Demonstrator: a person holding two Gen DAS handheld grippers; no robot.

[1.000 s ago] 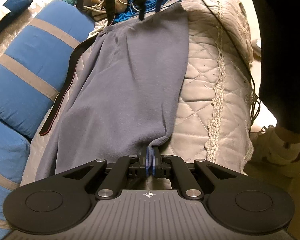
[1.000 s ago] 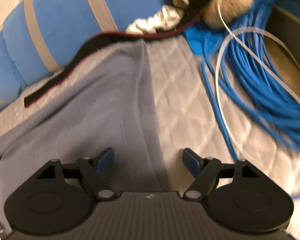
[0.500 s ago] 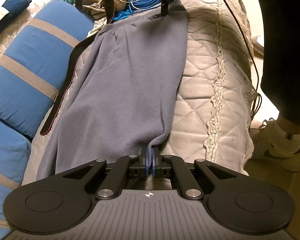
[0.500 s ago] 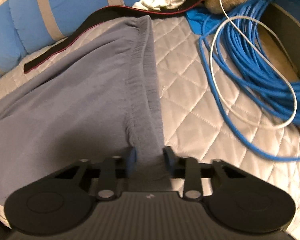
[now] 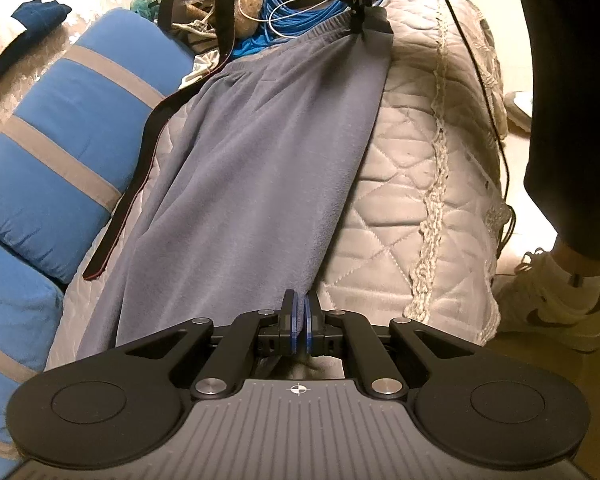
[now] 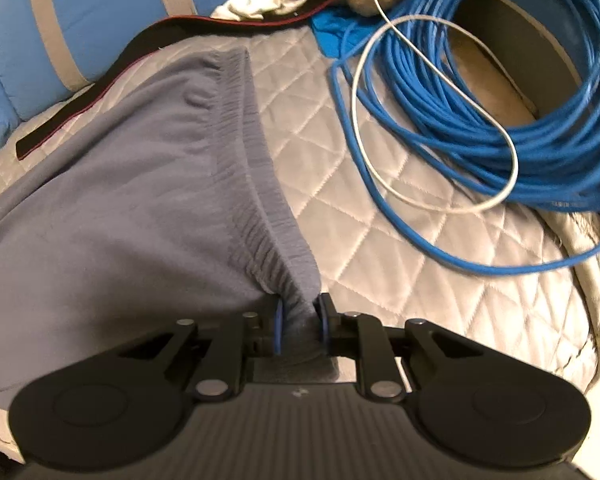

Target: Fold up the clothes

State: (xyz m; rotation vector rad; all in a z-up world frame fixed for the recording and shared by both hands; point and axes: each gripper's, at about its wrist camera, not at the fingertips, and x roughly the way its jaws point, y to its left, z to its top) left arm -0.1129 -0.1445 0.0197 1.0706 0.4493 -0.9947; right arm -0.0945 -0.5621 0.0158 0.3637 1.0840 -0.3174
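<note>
Grey trousers lie stretched lengthwise on a quilted cream bedspread. My left gripper is shut on the near end of the trousers, at the bed's edge. In the right wrist view the ribbed waistband runs toward my right gripper, which is shut on its near corner. The left wrist view shows the right gripper far off, pinching the waistband corner, which is lifted slightly.
Blue cushions with grey stripes and a black strap line the left side. A coil of blue cable with a white wire lies on the bedspread beyond the waistband. A person's leg and white shoe stand at the right.
My right gripper went from open over the waistband to shut on its corner and lifted it a little. The left gripper kept its hold and stayed put.
</note>
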